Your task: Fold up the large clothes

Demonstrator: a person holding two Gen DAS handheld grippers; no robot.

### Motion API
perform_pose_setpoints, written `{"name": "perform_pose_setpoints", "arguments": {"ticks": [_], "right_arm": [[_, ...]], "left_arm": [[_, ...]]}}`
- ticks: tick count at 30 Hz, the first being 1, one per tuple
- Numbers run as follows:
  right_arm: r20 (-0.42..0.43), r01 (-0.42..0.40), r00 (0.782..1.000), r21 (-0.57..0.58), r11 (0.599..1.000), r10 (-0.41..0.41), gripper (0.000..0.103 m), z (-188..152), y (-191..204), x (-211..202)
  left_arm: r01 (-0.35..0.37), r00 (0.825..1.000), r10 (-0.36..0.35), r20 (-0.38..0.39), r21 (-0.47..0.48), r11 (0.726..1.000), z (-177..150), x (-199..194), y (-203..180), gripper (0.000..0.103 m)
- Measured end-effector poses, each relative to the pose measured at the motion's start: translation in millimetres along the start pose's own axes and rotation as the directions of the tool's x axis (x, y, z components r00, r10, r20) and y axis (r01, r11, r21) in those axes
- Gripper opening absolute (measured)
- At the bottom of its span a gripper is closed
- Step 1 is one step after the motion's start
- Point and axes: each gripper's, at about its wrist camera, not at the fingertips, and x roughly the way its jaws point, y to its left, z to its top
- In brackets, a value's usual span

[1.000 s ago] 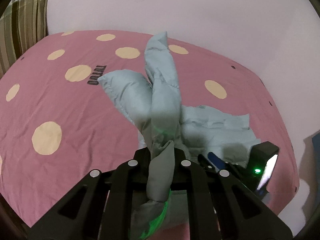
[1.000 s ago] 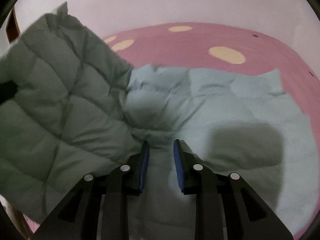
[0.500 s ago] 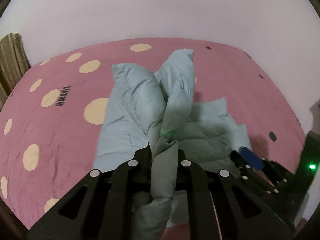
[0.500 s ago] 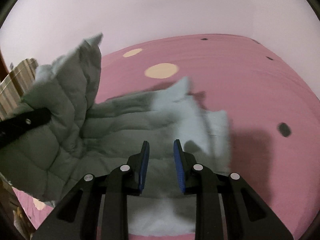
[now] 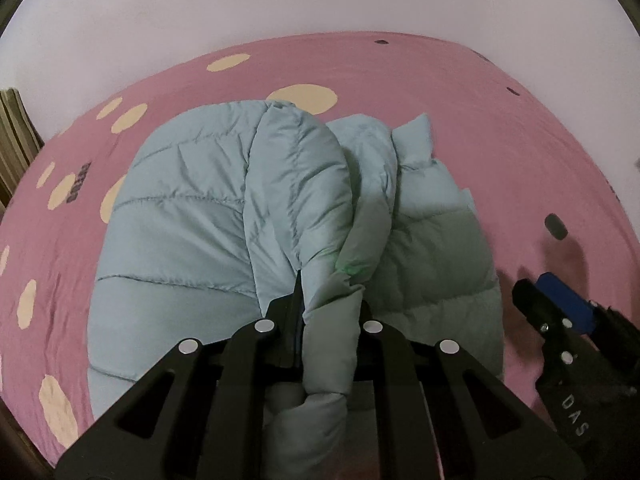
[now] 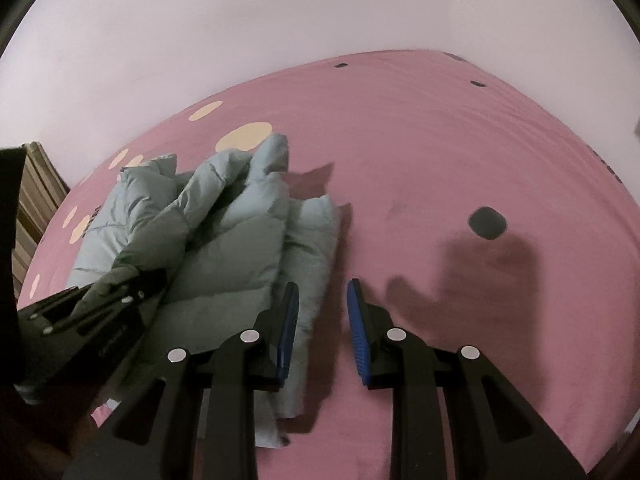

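Note:
A pale blue quilted puffer jacket (image 5: pixel 192 220) lies bunched on a pink bed sheet (image 5: pixel 500 120) with cream dots. My left gripper (image 5: pixel 330 292) is shut on a thick fold of it, and the fold rises from the jaws and drapes over the rest. In the right wrist view the left gripper (image 6: pixel 120 292) shows at the left, fabric pinched in it, low over the jacket (image 6: pixel 240 240). My right gripper (image 6: pixel 322 292) stands open with nothing between its blue pads (image 6: pixel 356 320). It hangs over the jacket's right edge and the bare sheet (image 6: pixel 440 140). The right gripper (image 5: pixel 560 312) also appears at the left wrist view's right edge.
A striped cloth or curtain (image 5: pixel 12 128) hangs at the far left beside the bed. A pale wall (image 6: pixel 320 20) backs the bed. A dark spot (image 6: pixel 486 222) marks the sheet right of the right gripper, with bare sheet around it. The bed's near edge runs along the bottom.
My left gripper has swung across and down with the held fold, laying it over the jacket's body. The right gripper has slid right, off the jacket and over bare sheet, still open.

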Motion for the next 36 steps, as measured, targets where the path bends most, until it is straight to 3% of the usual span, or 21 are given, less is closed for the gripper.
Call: {"name": "perform_pose_setpoints", "arguments": {"ticks": [3,5,7,11,14,18,23,24,25,27,36], "right_arm": [[-0.002,0.006,1.0,0.019,1.0,-0.006,0.026,0.9,-8.2,-1.0],[0.0,0.008,1.0,0.022,1.0,-0.008,0.026,2.2,-9.1,-2.8],[0.006,0.011,1.0,0.018,1.0,-0.011,0.026,2.2,-6.2,-6.2],[0.017,0.007,1.0,-0.002,1.0,-0.006,0.026,6.1,4.9,-11.7],[0.021,-0.011,1.0,-0.01,1.0,0.011,0.026,9.2,15.1,-17.2],[0.029,-0.027,0.999,-0.038,0.999,0.028,0.026,14.8,37.9,-21.3],[0.028,-0.06,0.998,-0.078,0.995,0.062,0.027,19.1,71.6,-23.4],[0.024,-0.065,0.997,-0.087,0.994,0.067,0.036,19.9,79.2,-21.7],[0.02,-0.072,0.997,-0.091,0.993,0.074,0.056,20.4,86.1,-19.7],[0.036,-0.082,0.996,-0.087,0.993,0.085,0.067,20.4,95.6,-18.6],[-0.026,-0.046,0.999,-0.116,0.992,0.043,0.067,17.3,117.7,8.2]], "left_arm": [[0.014,1.0,-0.014,0.019,0.002,1.0,-0.2,-10.7,-4.6,0.02],[0.046,0.998,-0.046,0.037,-0.008,0.999,0.1,-23.8,-3.8,0.042],[0.088,0.994,-0.086,0.062,-0.031,0.996,-0.7,-41.8,0.7,0.053],[0.136,0.983,-0.133,0.127,-0.022,0.99,0.9,-79.8,9.6,0.063],[0.121,0.976,-0.115,0.188,-0.026,0.992,2.7,-103.6,28.4,0.07],[0.051,0.976,-0.033,0.215,-0.079,0.996,4.4,-109.8,78.6,0.074],[-0.04,0.985,0.073,0.154,-0.207,0.978,-2.3,-80.1,150.8,0.078],[-0.05,0.987,0.084,0.134,-0.239,0.97,-6.6,-72.0,164.5,0.078],[-0.054,0.99,0.087,0.115,-0.263,0.963,-10.8,-64.5,175.2,0.078],[-0.063,0.992,0.092,0.083,-0.303,0.951,-19.5,-50.9,192.4,0.078],[-0.033,0.998,0.052,0.044,-0.349,0.937,-37.3,-24.1,222.4,0.078]]}}
